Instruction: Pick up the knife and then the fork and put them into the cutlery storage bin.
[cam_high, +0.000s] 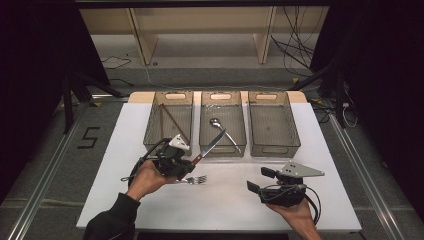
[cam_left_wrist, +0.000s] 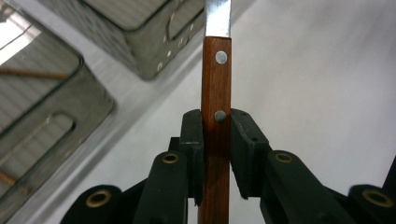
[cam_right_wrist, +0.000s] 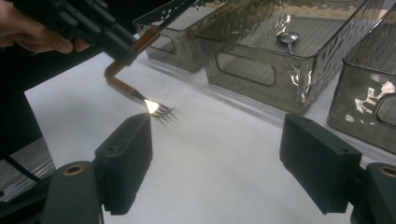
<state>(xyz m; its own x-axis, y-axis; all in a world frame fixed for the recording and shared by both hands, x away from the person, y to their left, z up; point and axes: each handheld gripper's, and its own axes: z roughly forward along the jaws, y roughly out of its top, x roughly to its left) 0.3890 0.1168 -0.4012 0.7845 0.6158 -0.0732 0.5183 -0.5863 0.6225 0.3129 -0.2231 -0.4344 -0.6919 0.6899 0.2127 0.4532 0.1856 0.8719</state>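
My left gripper (cam_high: 186, 164) is shut on the wooden handle of a knife (cam_high: 212, 145), held above the table with its blade pointing at the middle bin (cam_high: 223, 150). In the left gripper view both pads clamp the knife's riveted handle (cam_left_wrist: 216, 88). A fork (cam_high: 195, 179) lies on the white table just below that hand, tines to the right. In the right gripper view the fork (cam_right_wrist: 156, 108) lies ahead and to the left. My right gripper (cam_high: 257, 180) hovers at the front right, open and holding nothing, its pads (cam_right_wrist: 126, 158) wide apart.
Three clear bins stand in a row at the back. The left bin (cam_high: 170, 95) holds a brown stick (cam_high: 174, 122), the middle one a spoon (cam_high: 220, 125), and the right bin (cam_high: 274, 145) looks bare. The white table (cam_high: 225, 200) drops off at its front edge.
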